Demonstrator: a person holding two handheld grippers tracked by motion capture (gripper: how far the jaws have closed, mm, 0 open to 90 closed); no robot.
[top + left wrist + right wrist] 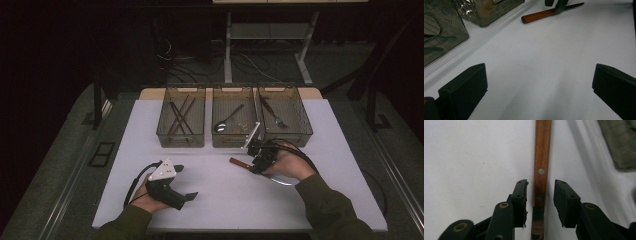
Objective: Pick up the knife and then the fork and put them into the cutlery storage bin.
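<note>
A knife with a brown wooden handle (239, 163) lies flat on the white table (220, 200), in front of the middle bin. My right gripper (255, 162) comes down over it from the right. In the right gripper view its jaws straddle the handle (541, 162) near where the blade begins, and a narrow gap shows on each side, so the right gripper (540, 185) is open. My left gripper (186, 182) rests at the front left, open with nothing between its jaws. From the left gripper view (539, 75) the knife (537, 15) lies farther off across bare table.
Three smoky clear bins stand in a row at the back. The left bin (181, 140) holds chopsticks, the middle bin (230, 141) a spoon, and the right bin (301, 131) a fork. A bin wall (446, 37) stands close by in the left gripper view.
</note>
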